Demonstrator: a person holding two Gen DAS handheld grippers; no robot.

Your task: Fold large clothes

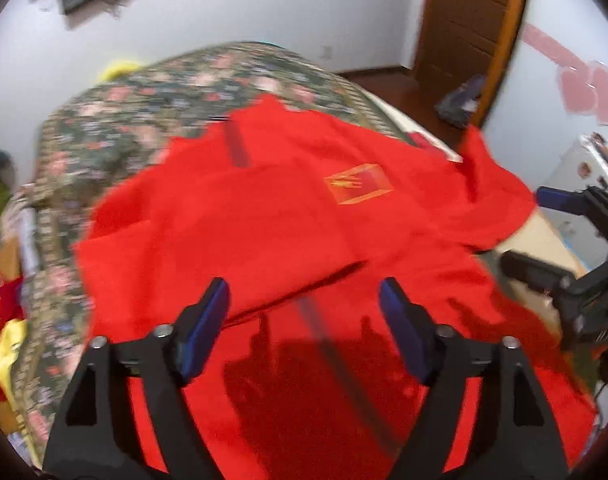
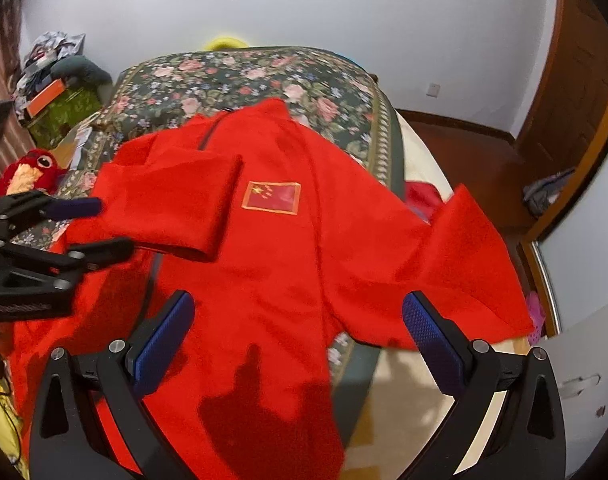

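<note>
A large red jacket (image 2: 264,248) with a flag patch (image 2: 271,197) lies spread on the bed; it also shows in the left wrist view (image 1: 264,232). Its left sleeve (image 2: 172,204) is folded across the chest; its right sleeve (image 2: 444,272) lies out toward the bed's right edge. My left gripper (image 1: 304,304) is open and empty above the jacket's lower part; it also shows in the right wrist view (image 2: 96,226). My right gripper (image 2: 298,320) is open and empty above the jacket's hem; it appears at the right of the left wrist view (image 1: 524,228).
The bed has a dark floral cover (image 2: 244,76). A red plush toy (image 2: 28,172) and piled items (image 2: 56,92) sit at its left. A wooden door (image 2: 576,92) and dark floor are at the right. A white cabinet (image 2: 576,380) stands near right.
</note>
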